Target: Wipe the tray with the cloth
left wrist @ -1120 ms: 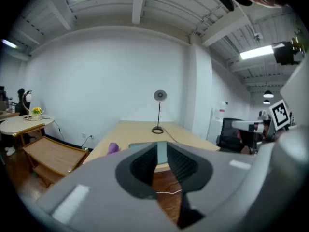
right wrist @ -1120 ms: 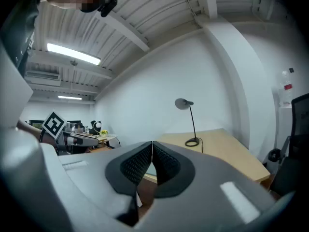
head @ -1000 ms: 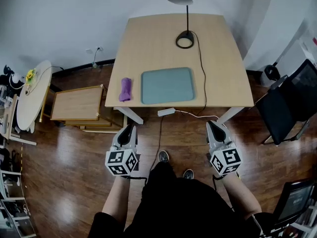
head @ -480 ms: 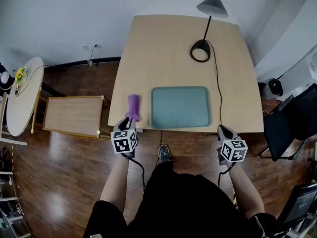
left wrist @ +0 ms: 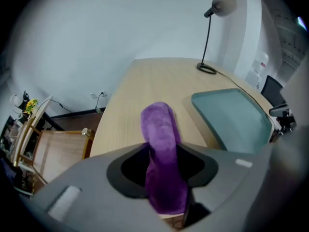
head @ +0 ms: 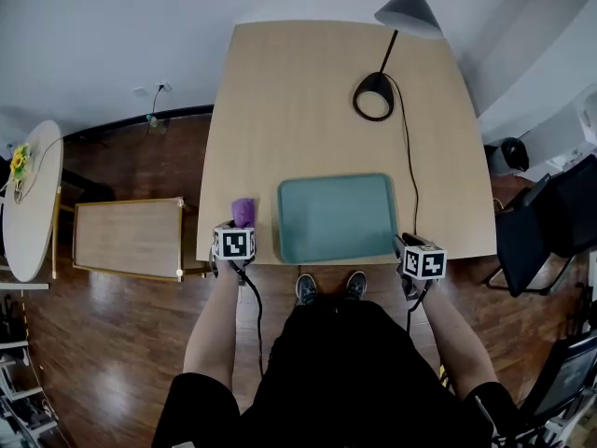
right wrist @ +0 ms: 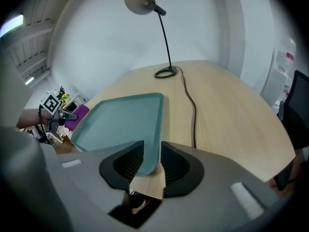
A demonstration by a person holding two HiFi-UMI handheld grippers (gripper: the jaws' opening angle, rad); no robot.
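Tray [head: 336,217] wiping is judged not to have begun: the teal surface lies bare and flat near the front edge of the table [head: 298,91], and nothing is laid on it. The cloth [head: 243,211], a purple roll, is found on the tabletop just beside the tray, at the tray's 9 o'clock, and apart from it. A lamp [head: 409,12] is set well behind, at about the tray's 1 o'clock.

The left gripper [left wrist: 161,149] is placed at the cloth's 6 o'clock. Its jaws have just been opening and are seen wide apart in the left gripper view, with the near end of the cloth between them. A dark gap is seen on either side of the fabric, so the cloth is taken to be straddled, not pinched.

The right gripper [right wrist: 152,146] is held at the tray's 5 o'clock corner. Its jaws are kept narrowly apart, and the rounded corner of the tray is seen in the gap with the table edge below it. No pressing of the pads on the rim can be made out.

All the work is therefore left: the cloth is yet to be gripped and lifted, carried across to the tray and drawn over its surface, probably with the tray steadied at its corner.
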